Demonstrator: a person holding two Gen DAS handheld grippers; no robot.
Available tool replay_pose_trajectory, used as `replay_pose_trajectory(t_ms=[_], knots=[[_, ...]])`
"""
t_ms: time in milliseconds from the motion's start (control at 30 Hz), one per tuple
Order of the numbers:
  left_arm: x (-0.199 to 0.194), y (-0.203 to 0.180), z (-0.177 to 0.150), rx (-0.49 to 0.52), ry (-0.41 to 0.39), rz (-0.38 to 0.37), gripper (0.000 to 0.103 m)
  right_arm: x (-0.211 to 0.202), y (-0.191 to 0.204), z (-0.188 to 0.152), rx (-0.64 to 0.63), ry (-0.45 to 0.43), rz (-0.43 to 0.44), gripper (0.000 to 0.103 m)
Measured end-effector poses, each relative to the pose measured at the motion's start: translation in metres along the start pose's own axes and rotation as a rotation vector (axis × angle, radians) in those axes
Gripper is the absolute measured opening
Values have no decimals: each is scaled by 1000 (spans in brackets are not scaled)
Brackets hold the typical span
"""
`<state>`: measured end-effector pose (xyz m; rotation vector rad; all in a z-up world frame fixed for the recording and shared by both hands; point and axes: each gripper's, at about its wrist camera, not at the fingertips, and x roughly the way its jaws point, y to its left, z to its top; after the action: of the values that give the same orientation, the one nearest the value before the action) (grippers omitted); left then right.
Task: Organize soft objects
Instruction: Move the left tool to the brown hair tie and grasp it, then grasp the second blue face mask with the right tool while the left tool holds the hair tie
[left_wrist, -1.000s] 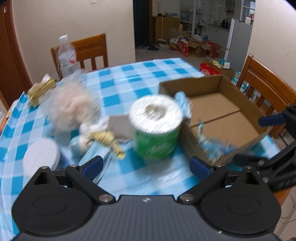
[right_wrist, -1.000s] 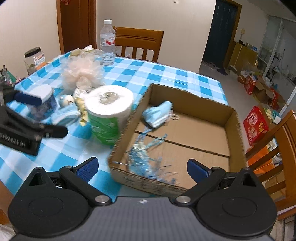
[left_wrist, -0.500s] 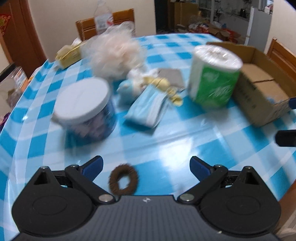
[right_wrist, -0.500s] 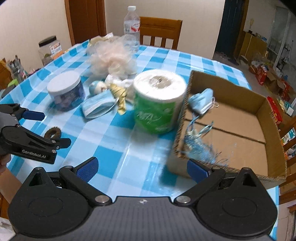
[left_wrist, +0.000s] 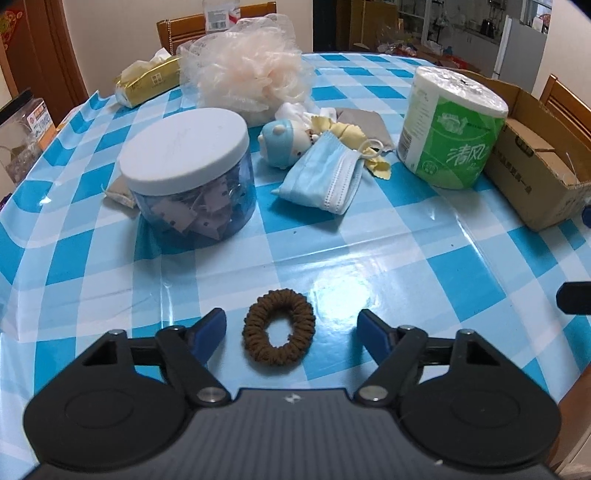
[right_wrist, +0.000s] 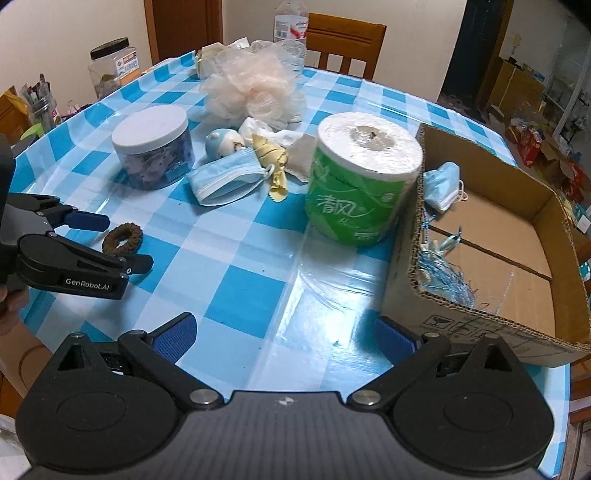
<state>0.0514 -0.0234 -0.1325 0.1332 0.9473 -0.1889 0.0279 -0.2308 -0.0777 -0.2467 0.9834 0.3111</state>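
Observation:
A brown hair tie lies flat on the checked tablecloth between the open fingers of my left gripper; it also shows in the right wrist view. My left gripper seen from the right wrist view straddles it, not closed. A blue face mask, a small blue plush, a yellow cloth and a peach bath puff lie behind. My right gripper is open and empty over the table beside the cardboard box, which holds a mask and blue tinsel.
A white-lidded jar stands left of the mask. A green toilet roll stands against the box. A tissue pack, a water bottle and chairs are at the far side. The table edge is close below both grippers.
My left gripper swung left from the box and dropped to the table, and its fingers now flank the hair tie and stand closer together. My right gripper pulled back a little from the box.

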Motion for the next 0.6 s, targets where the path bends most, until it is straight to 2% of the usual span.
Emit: replay_pose_trajectory(t_ms=[100,233,367,600], knots=[[2,3,-1,-9,12,-7,59,2,2,1,-4,3,0,103],[-1,6,-2,-25,15,-10,41,6,6,3,-9,5,7,103],[-4,10,-3,-24,16,-14,38,13,11,6,-27,6,22,103],[-9,31,-10,-67,23,23,37,33,27,16,-76,14,52,103]])
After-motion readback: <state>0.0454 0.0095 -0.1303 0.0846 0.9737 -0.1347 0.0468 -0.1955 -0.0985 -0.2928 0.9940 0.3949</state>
